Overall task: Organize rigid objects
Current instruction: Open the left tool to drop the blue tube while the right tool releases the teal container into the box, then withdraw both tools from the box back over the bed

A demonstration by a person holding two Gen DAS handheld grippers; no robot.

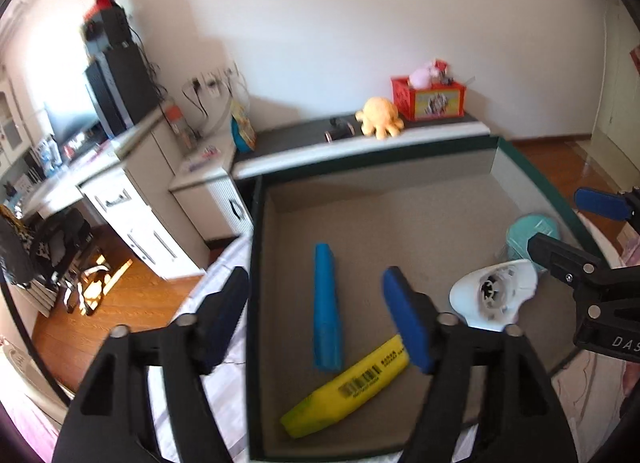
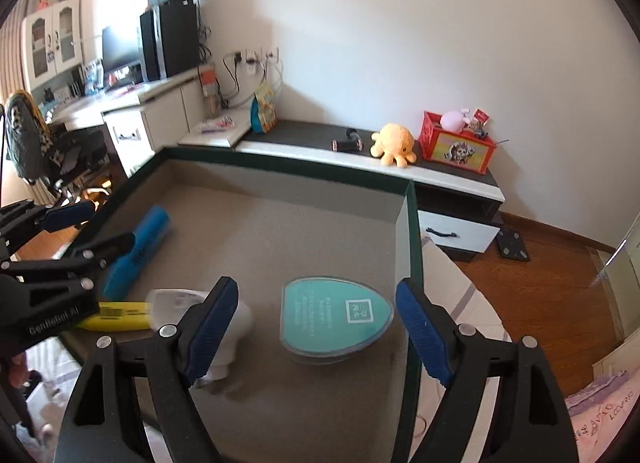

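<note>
A green-rimmed box [image 1: 256,263] [image 2: 412,247] holds a blue highlighter [image 1: 327,307] [image 2: 138,251], a yellow highlighter [image 1: 348,387] [image 2: 116,316], a white plastic piece [image 1: 494,295] [image 2: 236,323] and a teal drop-shaped case [image 1: 528,235] [image 2: 336,315]. My left gripper [image 1: 316,315] [image 2: 98,225] is open and empty over the box's left wall, above the highlighters. My right gripper [image 2: 316,323] [image 1: 568,223] is open and empty, hovering over the teal case and the white piece.
The box lies on a bed with a striped sheet [image 2: 460,287]. Behind it a low cabinet [image 2: 440,179] carries a yellow plush octopus [image 2: 394,143] and a red box [image 2: 458,143]. A desk with a monitor [image 2: 120,47] and a chair [image 2: 36,135] stand to the left.
</note>
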